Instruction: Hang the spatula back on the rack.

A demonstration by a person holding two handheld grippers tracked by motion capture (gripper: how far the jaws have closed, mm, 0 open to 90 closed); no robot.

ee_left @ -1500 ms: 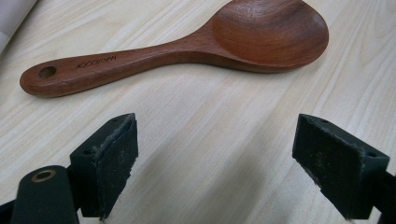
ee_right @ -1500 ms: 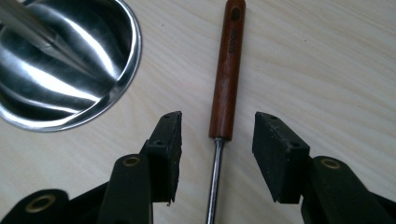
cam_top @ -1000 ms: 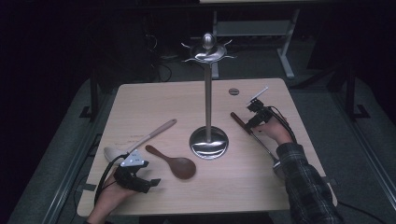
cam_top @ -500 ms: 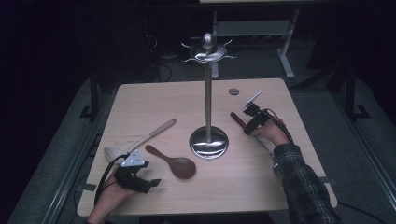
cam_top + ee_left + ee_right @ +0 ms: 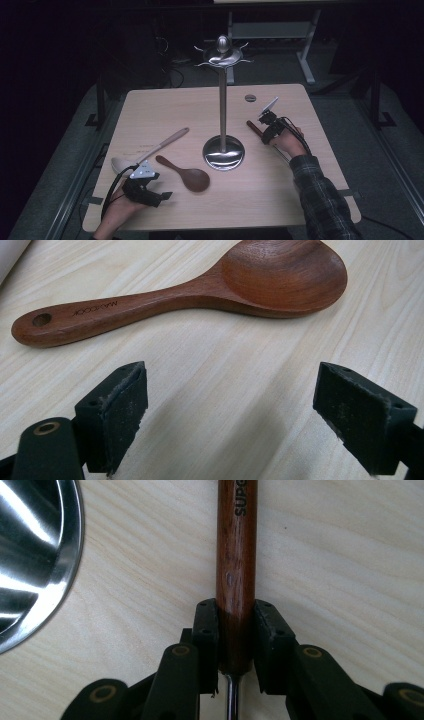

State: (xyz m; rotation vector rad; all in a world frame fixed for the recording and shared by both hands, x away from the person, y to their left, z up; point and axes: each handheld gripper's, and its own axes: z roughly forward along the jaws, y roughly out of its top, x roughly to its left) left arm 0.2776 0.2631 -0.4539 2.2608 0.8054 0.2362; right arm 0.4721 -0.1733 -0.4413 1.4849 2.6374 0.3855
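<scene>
My right fingers [image 5: 235, 630] squeezed the dark handle [image 5: 236, 555], which pointed straight ahead, while my left fingers [image 5: 230, 415] sat wide open just behind the wooden spoon [image 5: 200, 290].

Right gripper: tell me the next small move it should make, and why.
Probably lift it straight up a little. The right gripper has its fingers shut on the wooden handle, which lies flat on the table beside the stand's steel base. The hooks at the top of the stand sit high, so the utensil must first leave the table.
</scene>
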